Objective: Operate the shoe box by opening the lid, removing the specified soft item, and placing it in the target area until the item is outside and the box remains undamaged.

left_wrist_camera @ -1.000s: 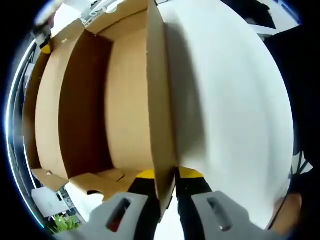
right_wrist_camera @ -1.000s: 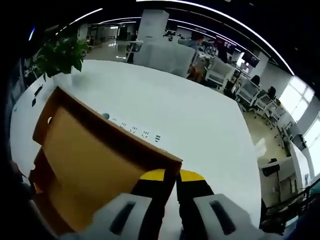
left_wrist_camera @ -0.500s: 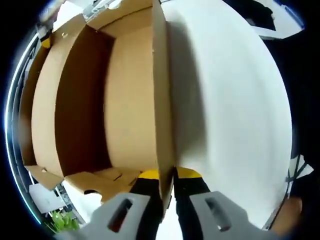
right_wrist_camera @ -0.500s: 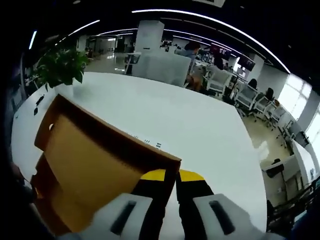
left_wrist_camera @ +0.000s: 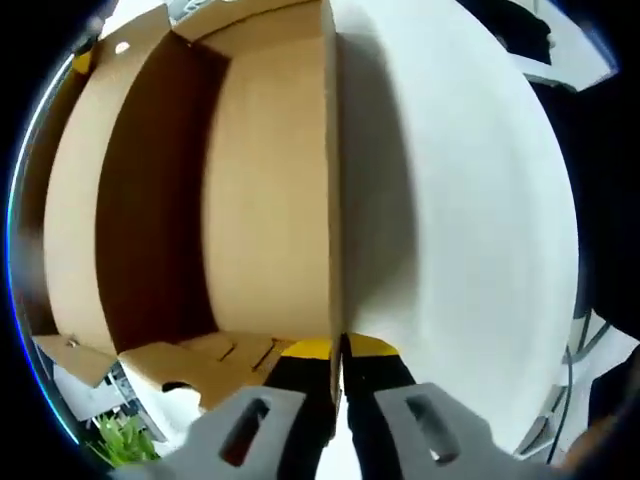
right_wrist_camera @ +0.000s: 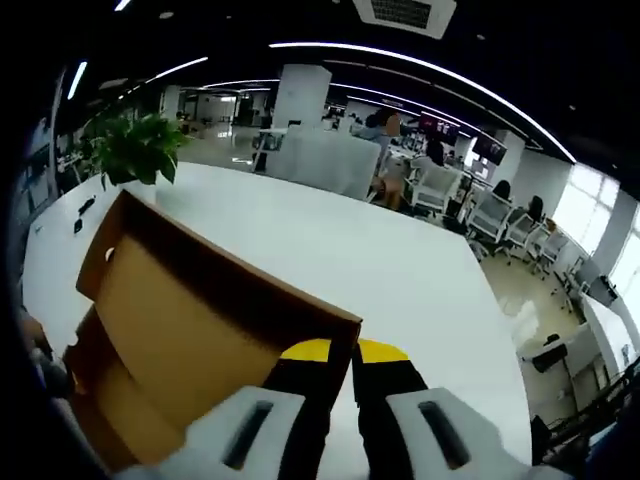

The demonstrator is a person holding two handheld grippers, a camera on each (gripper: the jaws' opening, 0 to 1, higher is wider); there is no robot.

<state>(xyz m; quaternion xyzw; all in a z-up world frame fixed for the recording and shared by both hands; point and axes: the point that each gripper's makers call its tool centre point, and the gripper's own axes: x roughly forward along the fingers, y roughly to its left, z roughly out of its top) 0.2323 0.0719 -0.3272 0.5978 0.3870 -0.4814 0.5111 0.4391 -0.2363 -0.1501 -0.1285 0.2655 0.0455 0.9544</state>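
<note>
The left gripper (left_wrist_camera: 338, 352) is pinching the thin edge of the shoe box lid (left_wrist_camera: 270, 180), its jaws closed on the cardboard panel, which is standing edge-on above the white bench (left_wrist_camera: 470, 200). The right gripper (right_wrist_camera: 345, 358) is clamping the near corner of that lid (right_wrist_camera: 190, 320) too, jaws shut on the rim. The lid's brown inner face is showing; the box body and the soft item are not visible, so I cannot tell where the item is lying. The step looks like swinging the lid open. Doing it well means moving both grippers together along the hinge arc, avoiding twisting or creasing the cardboard. A potted plant (right_wrist_camera: 135, 150) is standing far left.
</note>
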